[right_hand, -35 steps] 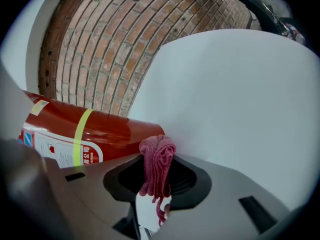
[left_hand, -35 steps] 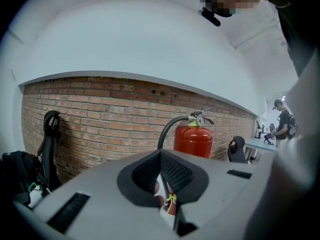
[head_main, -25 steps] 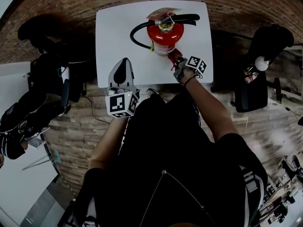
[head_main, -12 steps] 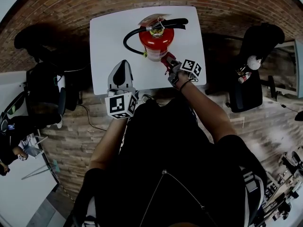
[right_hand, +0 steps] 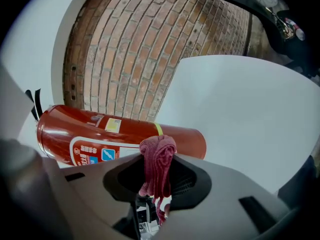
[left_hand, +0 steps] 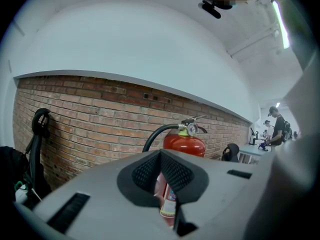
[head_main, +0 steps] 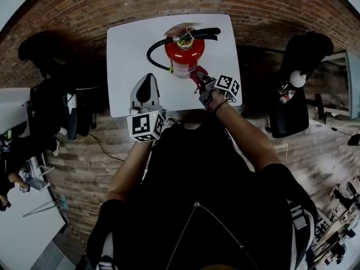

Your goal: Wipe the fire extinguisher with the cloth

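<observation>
**Cloth pinched and set against the side of the fire extinguisher**

We see a red fire extinguisher (head_main: 183, 54) standing upright near the middle of a white table (head_main: 126, 49). Its black hose (head_main: 153, 45) curls off its left side.

The right gripper (head_main: 201, 83) sits at the near right of the extinguisher. Its jaws are pressed together on a bunched dark red cloth (right_hand: 157, 159). In the right gripper view the cloth sticks out from between the jaws, with the red cylinder and its label right behind it. We cannot tell whether the cloth touches the paint. We judge it is held bunched at the jaw tips so that the cloth, not the plastic, meets the cylinder.

The left gripper (head_main: 147, 82) hangs to the near left of the extinguisher, apart from it. Its jaws meet at the tips and hold nothing. We judge it is waiting, perhaps to steady the cylinder, which could tip under a sideways wipe.

A brick wall (left_hand: 90, 114) rises beyond the extinguisher, and a dark chair (head_main: 298, 55) stands well to its right. Nothing lies between cloth and extinguisher. Only the hose and the black lever (head_main: 198, 34) on top would need working round.
</observation>
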A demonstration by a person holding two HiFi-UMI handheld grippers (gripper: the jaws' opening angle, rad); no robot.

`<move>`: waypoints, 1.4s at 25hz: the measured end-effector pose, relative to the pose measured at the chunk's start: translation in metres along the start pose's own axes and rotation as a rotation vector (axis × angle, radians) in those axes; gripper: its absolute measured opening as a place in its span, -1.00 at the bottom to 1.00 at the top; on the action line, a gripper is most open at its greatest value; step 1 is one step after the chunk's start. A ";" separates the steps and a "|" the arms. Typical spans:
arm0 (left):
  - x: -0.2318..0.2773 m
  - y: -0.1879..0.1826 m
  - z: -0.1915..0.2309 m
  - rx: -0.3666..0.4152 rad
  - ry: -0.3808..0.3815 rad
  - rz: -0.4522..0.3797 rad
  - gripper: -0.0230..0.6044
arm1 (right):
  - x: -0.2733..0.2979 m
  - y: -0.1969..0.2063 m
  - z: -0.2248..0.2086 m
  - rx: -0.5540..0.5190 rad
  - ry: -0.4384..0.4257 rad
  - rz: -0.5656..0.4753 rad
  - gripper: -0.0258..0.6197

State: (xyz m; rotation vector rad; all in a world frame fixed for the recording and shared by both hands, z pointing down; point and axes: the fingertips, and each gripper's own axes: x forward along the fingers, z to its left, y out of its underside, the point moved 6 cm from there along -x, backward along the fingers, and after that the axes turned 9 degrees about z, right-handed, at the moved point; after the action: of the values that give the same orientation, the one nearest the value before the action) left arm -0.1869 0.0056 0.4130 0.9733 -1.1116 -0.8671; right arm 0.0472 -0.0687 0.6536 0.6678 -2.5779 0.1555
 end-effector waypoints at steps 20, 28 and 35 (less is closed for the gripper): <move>0.009 0.003 -0.023 -0.007 0.046 -0.004 -0.90 | -0.049 0.004 0.081 0.044 -0.195 -0.032 -0.54; 0.010 0.004 -0.028 -0.009 0.053 -0.007 -0.90 | -0.066 0.005 0.110 0.039 -0.255 -0.050 -0.54; 0.009 0.002 -0.026 -0.009 0.045 -0.019 -0.90 | -0.077 0.008 0.129 0.042 -0.294 -0.052 -0.54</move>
State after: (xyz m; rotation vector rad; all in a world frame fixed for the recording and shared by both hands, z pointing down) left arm -0.1592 0.0031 0.4132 0.9927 -1.0609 -0.8616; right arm 0.0498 -0.0574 0.5038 0.8263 -2.8401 0.1002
